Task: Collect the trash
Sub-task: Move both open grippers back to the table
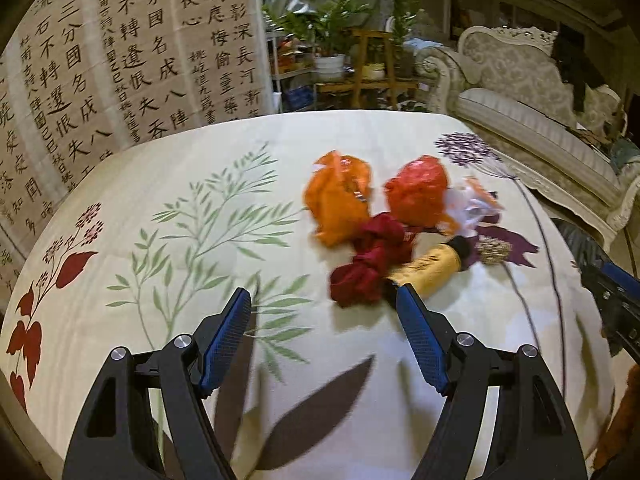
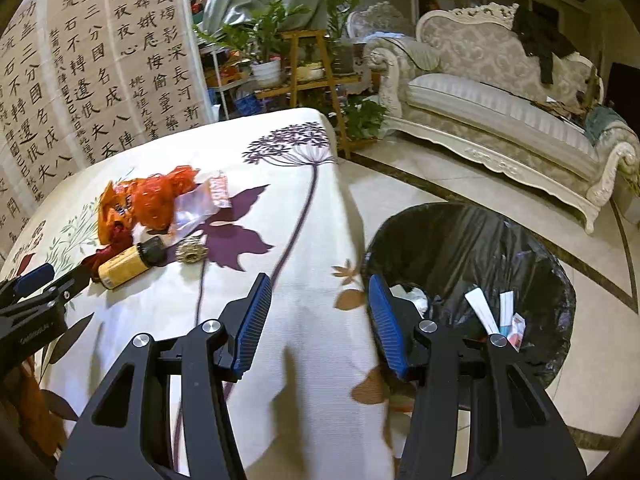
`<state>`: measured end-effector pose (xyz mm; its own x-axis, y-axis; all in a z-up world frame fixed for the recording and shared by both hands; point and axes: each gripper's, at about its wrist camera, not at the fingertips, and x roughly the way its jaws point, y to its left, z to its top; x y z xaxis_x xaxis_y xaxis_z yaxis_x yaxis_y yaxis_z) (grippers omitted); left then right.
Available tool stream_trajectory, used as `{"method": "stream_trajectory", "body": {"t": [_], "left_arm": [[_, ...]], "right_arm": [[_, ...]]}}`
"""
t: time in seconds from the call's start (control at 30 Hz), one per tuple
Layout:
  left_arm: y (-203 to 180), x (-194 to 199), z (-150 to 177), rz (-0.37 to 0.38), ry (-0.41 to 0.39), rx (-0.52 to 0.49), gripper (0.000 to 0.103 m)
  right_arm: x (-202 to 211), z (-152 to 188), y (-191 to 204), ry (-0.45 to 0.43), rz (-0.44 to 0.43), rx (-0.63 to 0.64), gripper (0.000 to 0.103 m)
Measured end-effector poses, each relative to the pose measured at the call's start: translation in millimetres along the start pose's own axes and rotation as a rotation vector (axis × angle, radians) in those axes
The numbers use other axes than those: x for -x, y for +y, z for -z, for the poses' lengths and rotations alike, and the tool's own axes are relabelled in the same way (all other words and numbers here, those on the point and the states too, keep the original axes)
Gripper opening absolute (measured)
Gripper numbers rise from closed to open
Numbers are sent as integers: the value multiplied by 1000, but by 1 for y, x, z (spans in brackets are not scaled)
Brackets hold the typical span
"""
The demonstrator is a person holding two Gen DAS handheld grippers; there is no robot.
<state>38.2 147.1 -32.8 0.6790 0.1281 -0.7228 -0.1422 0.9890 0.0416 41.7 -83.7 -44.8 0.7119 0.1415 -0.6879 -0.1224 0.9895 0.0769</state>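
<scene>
A pile of trash lies on the flowered tablecloth (image 1: 192,360): an orange wrapper (image 1: 338,196), a red-orange crumpled bag (image 1: 418,192), a dark red knotted cloth (image 1: 372,264), a yellow tube with a black cap (image 1: 432,266), white plastic (image 1: 470,204) and a gold foil ball (image 1: 494,249). My left gripper (image 1: 324,300) is open and empty just in front of the red cloth. My right gripper (image 2: 320,284) is open and empty over the table's right edge, beside a black-lined trash bin (image 2: 472,248). The pile also shows in the right wrist view (image 2: 156,204).
The bin holds paper scraps (image 2: 496,312) and stands on the tiled floor (image 2: 600,320). A cream sofa (image 2: 500,112) is behind it. A calligraphy screen (image 1: 100,64) and potted plants (image 1: 336,28) stand beyond the table. The right gripper shows at the left wrist view's right edge (image 1: 612,300).
</scene>
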Motion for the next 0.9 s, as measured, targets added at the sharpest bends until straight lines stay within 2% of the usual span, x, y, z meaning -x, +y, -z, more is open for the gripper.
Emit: {"method": "stream_trajectory", "body": {"t": [0.33, 0.73, 0.9], "left_arm": [[8, -15, -6, -10, 22, 2, 73], [0, -26, -12, 16, 57, -62, 73], [-9, -21, -8, 27, 37, -110, 73]], "right_arm": [[-3, 0, 16, 12, -19, 27, 50], [-6, 1, 16, 19, -32, 22, 50], [-7, 2, 14, 22, -37, 14, 50]]}}
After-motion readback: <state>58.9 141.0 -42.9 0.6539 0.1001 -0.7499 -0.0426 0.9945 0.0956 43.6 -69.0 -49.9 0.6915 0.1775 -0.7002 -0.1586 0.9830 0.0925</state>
